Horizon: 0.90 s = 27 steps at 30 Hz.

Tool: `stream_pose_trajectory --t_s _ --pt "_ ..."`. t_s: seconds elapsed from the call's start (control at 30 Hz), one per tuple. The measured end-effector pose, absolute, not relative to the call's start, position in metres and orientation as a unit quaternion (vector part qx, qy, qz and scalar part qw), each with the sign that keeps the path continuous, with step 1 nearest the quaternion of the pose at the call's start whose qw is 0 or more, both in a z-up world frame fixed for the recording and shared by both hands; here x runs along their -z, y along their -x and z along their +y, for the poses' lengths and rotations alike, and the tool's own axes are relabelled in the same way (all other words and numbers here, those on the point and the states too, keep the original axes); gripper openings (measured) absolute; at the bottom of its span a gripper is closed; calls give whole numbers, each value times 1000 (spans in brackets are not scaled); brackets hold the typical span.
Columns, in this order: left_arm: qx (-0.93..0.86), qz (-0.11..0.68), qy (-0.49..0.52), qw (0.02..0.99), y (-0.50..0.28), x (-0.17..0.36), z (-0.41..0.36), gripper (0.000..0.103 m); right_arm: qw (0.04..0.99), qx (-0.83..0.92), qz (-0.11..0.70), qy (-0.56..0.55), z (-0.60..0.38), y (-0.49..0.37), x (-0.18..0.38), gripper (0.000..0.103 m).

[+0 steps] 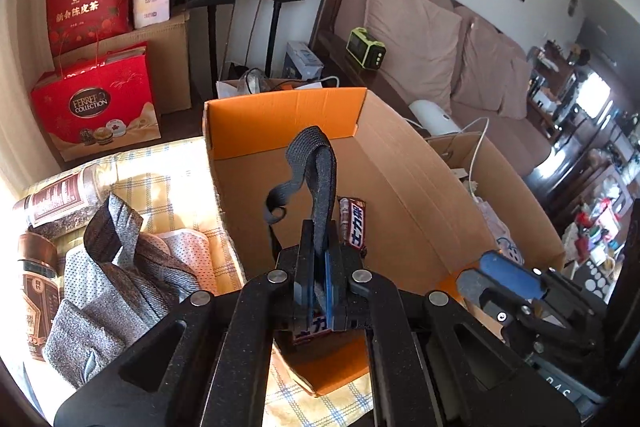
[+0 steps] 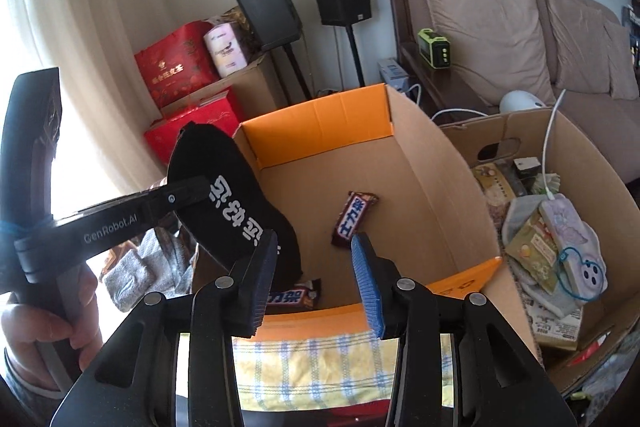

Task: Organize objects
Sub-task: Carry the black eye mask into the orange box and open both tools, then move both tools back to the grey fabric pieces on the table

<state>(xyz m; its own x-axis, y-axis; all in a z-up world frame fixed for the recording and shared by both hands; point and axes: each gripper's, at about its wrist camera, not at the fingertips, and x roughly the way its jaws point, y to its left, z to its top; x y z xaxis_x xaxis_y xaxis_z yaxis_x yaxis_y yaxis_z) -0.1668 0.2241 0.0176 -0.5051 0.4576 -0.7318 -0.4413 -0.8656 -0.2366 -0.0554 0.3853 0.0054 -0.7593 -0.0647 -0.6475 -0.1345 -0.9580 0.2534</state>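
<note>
My left gripper [image 1: 318, 247] is shut on a black sock [image 1: 316, 179] and holds it over the open cardboard box [image 1: 420, 195]. The right wrist view shows the same sock [image 2: 236, 199], with white lettering, hanging from the left gripper [image 2: 208, 195] at the box's near left corner. Two candy bars lie on the box floor, one in the middle [image 2: 352, 219] and one by the near wall [image 2: 296, 297]. My right gripper [image 2: 316, 271] is open and empty above the box's near edge [image 2: 320, 315]; it shows at lower right in the left wrist view [image 1: 496, 275].
Grey socks [image 1: 120, 267] and jars [image 1: 60, 199] lie on the yellow checked cloth [image 1: 176, 179] left of the box. A second cardboard box [image 2: 580, 155] full of items stands to the right. Red gift bags [image 1: 96, 103], speakers and a sofa [image 1: 440, 47] are behind.
</note>
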Motion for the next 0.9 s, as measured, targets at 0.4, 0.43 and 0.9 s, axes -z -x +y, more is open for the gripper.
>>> stream_pose_trajectory --t_s 0.4,0.43,0.9 --pt "-830 -74 441 333 165 -16 251 58 59 -926 155 340 416 37 -14 44" --pt "-830 -75 438 338 168 -17 251 59 59 -926 156 339 416 36 -15 44" --pt "-852 -93 424 293 159 -36 171 79 40 -925 133 353 392 46 -9 56"
